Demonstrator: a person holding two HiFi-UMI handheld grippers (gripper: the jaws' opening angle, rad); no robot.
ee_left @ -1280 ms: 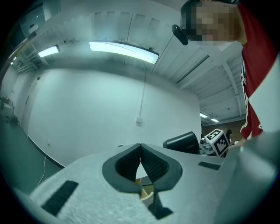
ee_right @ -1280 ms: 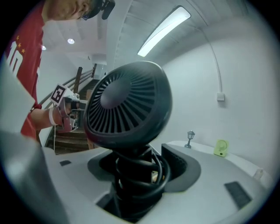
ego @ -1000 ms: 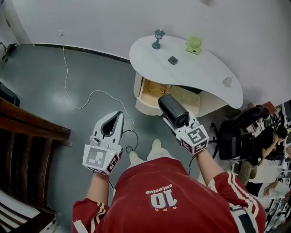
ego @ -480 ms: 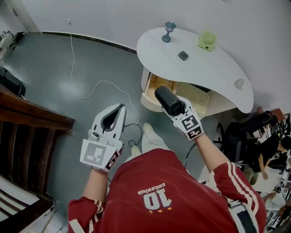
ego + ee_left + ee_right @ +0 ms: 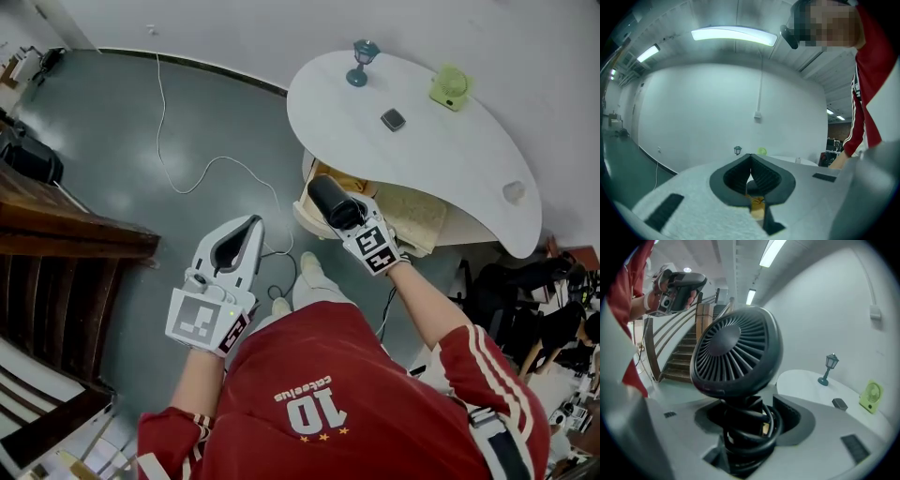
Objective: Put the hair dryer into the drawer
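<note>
The black hair dryer (image 5: 330,199), a barrel-shaped thing with a finned grille at its back (image 5: 736,350), was not yet in the drawer. My right gripper (image 5: 349,221) had its jaws clenched on the dryer's handle, with the black cord coiled round that handle between them. It hung just above the near rim of the open, wood-lined drawer (image 5: 309,217) under the left end of the white curved table (image 5: 450,155). So the pick-up and the carry were done, I judged, and the drawer already stood open. What remained was to lower the dryer inside, let go of it, and perhaps push the drawer shut. My left gripper (image 5: 249,225) was over the grey floor, to the left of the drawer and nearer to me, with its jaw tips pressed together on nothing (image 5: 750,158). Compared with a second earlier, the dryer had dropped and gone forward: then it stood higher and short of the drawer's mouth, and now it covered the drawer's near edge. The left gripper had drifted a little toward the table, as shut and as empty as it had been.
</note>
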